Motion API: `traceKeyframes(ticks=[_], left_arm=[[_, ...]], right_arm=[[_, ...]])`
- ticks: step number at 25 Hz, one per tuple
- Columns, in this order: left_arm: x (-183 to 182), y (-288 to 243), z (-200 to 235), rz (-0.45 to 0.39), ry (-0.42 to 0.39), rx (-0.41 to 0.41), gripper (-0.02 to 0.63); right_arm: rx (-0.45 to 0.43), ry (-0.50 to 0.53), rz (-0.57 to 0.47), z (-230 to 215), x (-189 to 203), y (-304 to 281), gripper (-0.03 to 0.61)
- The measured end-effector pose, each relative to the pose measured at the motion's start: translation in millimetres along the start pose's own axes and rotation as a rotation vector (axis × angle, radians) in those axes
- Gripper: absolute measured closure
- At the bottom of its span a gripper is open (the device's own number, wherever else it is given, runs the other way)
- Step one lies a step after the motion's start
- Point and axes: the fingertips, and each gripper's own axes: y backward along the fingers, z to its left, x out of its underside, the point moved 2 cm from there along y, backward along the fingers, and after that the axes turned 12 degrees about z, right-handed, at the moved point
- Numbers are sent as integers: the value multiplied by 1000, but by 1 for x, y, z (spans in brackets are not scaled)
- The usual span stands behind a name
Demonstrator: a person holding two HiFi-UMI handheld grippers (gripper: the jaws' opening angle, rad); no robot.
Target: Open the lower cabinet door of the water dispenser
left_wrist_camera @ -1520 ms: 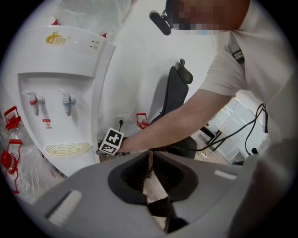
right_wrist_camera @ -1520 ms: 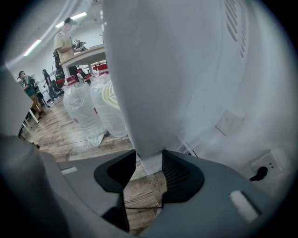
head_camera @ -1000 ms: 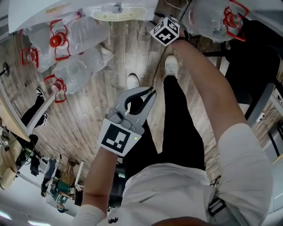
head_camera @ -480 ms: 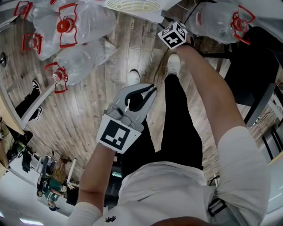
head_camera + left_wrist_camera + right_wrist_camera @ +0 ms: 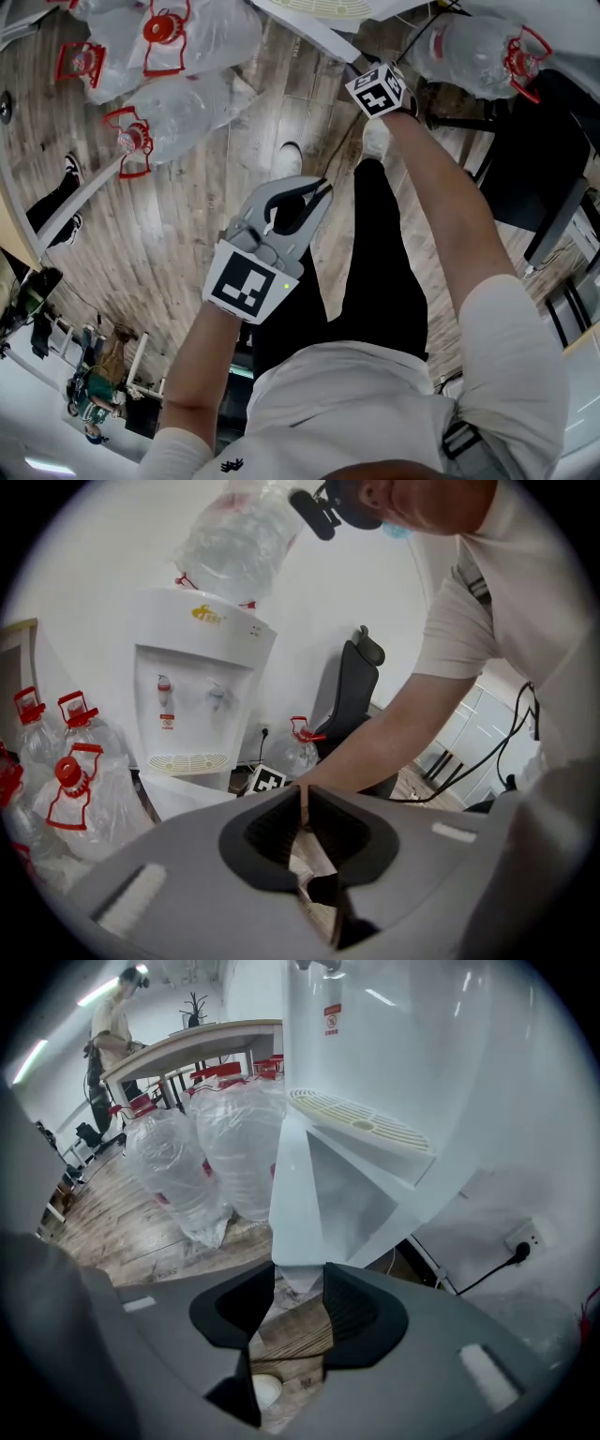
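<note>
One thin bottom corner of the lower cabinet door is all the right claw pinches. The door stands partway out from the water dispenser. A pull off the hinge's arc could likely slip that corner free. The left claw is pressed together, empty.

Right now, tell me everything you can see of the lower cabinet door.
The lower cabinet door is a plain white panel, smooth and glossy like plastic. It stands swung out from the water dispenser, just below the slotted drip grille, with the shaded cabinet opening behind it. Its free edge faces the right gripper view, and the right gripper has its jaws closed on that edge's tip. No handle or hinge shows.
</note>
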Motion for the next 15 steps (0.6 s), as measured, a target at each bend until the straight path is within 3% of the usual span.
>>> traceKeyframes(ticks=[15], left_arm=[[52,65,1,-61,28,-59,555]], right_arm=[[-22,42,42,102,-6,4,462]])
